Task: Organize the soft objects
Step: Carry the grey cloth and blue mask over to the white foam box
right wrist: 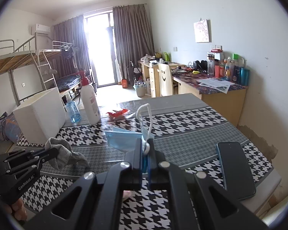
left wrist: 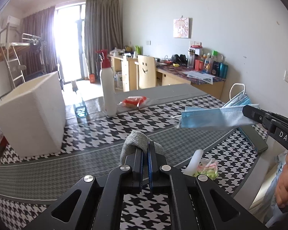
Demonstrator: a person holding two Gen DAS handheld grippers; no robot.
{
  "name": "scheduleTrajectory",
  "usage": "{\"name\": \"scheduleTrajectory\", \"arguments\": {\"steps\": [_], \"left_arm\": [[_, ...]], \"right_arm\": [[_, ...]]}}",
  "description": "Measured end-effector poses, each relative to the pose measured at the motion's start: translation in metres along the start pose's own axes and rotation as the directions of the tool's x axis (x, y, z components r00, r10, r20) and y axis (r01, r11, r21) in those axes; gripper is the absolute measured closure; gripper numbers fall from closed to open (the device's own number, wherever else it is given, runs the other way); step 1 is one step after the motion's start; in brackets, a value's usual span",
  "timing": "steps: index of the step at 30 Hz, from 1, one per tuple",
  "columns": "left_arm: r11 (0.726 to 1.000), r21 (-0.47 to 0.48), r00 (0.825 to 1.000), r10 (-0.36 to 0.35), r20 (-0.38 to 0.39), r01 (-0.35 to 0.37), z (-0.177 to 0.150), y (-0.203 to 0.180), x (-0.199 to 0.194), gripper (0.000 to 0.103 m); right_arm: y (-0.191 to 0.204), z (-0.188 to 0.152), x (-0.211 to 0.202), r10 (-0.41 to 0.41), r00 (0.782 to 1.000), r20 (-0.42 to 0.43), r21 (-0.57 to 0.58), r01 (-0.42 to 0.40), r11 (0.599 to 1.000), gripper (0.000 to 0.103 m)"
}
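Houndstooth cloth covers the tabletop (left wrist: 98,132) of a dorm room. Above its middle, the left gripper (left wrist: 145,149) has its jaws clenched on a grey sock (left wrist: 136,140); the right gripper (right wrist: 146,149) pinches 2 blue face masks (right wrist: 124,140) by one end. A white bin (left wrist: 34,113) stands at the far left edge. The thin mask grip may slip during transfer, and dangling ear loops could snag the spray bottle (left wrist: 108,88).

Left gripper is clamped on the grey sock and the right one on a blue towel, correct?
Not quite. The left gripper does clamp the grey sock, but the right gripper holds a blue face mask, not a towel; the right wrist view shows its ear loop.
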State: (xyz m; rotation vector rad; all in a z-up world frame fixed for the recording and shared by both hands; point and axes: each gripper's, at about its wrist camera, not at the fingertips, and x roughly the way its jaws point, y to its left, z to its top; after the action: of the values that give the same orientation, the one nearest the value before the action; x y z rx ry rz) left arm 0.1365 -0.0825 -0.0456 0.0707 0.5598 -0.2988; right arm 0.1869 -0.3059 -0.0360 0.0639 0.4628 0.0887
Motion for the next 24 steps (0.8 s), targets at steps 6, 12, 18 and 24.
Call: {"name": "scheduleTrajectory", "arguments": {"steps": [6, 12, 18, 24], "left_arm": [[0.999, -0.002, 0.999, 0.035, 0.040, -0.035, 0.003, 0.007, -0.018, 0.099], [0.998, -0.001, 0.996, 0.062, 0.068, -0.062, 0.007, 0.013, -0.030, 0.099], [0.995, -0.008, 0.991, 0.098, 0.092, -0.098, 0.010, 0.023, -0.041, 0.099], [0.991, -0.018, 0.984, 0.135, 0.116, -0.134, 0.016, 0.033, -0.051, 0.099]], "right_arm": [[0.011, 0.003, -0.008, 0.023, 0.999, 0.033, -0.027, -0.022, 0.999, 0.097], [0.023, 0.007, -0.015, 0.042, 0.997, 0.058, -0.051, -0.039, 0.998, 0.097], [0.034, 0.012, -0.015, 0.052, 0.996, 0.067, -0.072, -0.047, 0.996, 0.097], [0.050, 0.017, -0.015, 0.079, 0.994, 0.079, -0.099, -0.071, 0.993, 0.097]]}}
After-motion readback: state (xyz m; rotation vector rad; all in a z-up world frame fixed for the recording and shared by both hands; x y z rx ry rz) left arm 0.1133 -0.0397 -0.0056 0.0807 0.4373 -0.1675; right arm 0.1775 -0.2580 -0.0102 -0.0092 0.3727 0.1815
